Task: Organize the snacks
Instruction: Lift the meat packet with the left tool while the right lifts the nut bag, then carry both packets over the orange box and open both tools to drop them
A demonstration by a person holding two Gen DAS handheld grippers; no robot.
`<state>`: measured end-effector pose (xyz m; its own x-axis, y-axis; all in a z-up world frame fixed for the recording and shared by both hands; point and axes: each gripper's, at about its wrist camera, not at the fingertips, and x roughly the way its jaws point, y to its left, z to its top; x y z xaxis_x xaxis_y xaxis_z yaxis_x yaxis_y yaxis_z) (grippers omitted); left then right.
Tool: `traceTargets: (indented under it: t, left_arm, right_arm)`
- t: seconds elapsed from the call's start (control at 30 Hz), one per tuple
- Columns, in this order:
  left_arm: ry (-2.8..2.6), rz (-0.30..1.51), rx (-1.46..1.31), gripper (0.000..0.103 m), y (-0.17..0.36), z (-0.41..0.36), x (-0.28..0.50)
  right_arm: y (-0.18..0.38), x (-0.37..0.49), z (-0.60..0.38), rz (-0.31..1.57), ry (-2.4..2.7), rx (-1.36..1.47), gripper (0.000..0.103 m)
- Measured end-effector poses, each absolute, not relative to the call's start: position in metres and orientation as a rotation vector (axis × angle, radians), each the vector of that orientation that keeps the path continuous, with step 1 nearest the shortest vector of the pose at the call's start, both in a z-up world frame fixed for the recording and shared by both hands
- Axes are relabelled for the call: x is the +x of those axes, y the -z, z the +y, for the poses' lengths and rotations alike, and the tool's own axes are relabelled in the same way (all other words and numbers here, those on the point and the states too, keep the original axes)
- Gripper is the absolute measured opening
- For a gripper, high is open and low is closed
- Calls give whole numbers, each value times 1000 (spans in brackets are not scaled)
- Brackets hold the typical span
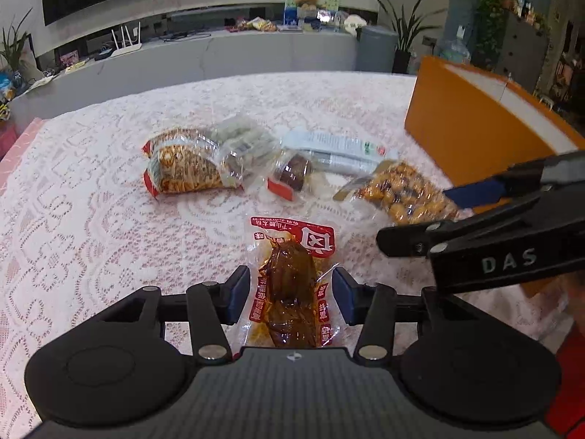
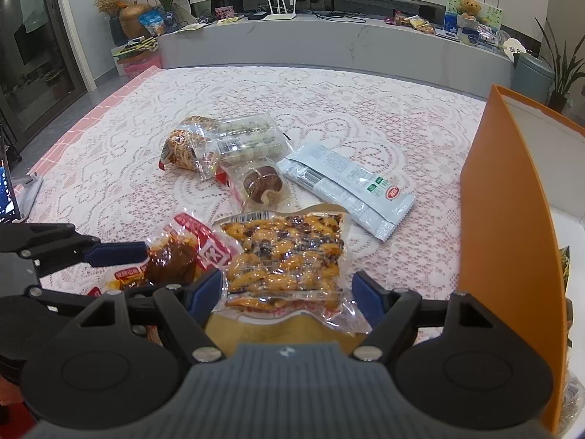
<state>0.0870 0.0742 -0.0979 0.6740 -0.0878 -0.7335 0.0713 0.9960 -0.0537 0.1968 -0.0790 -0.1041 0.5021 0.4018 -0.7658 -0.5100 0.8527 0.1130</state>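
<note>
A: We start at the left gripper [image 1: 291, 294]. Its jaws stand at a middling width, one blue pad on each side of the red-printed meat pack [image 1: 292, 285]. We see a thin gap on both sides, so the pads are beside the wrapper, not pressing it. The pack lies flat on the lace tablecloth [image 1: 109, 219], its printed end pointing away from the gripper.

B: Agreed. We note the right gripper [image 2: 287, 292] next. Its jaws are wide, straddling the near end of the clear pack of glazed nuts [image 2: 285, 256]. The left pad sits just beside the pack's edge; the right pad stands clear of it. Whether the left pad touches the film we cannot tell.

A: Outward from there. Just left of the right gripper we see the meat pack with a left finger [image 2: 117, 252] lying against it.

B: Beyond the nut pack lies a small clear pack with a brown round sweet [image 2: 261, 183]. Right of that sits a long white sachet [image 2: 347, 186], lying at a slant.

A: Farther out and to the left we log a patterned biscuit pack [image 2: 186, 148], overlapped by a clear pack of pale round pieces [image 2: 248, 141].

B: On the right, beside the right gripper, stands an orange box [image 2: 512, 201], open at the top.
</note>
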Motion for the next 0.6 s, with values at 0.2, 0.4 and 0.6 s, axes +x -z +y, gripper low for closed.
traceTargets:
  t: [0.2, 0.4, 0.6]
  left_arm:
    - [91, 795, -121, 56, 83, 87, 84]
    - [108, 748, -189, 56, 57, 89, 79]
    - [168, 699, -210, 56, 20, 65, 83]
  right_arm:
    - [91, 198, -90, 866, -552, -93, 76]
    - [55, 191, -108, 789, -560, -53, 76]
    - [26, 189, -139, 768, -523, -54, 76]
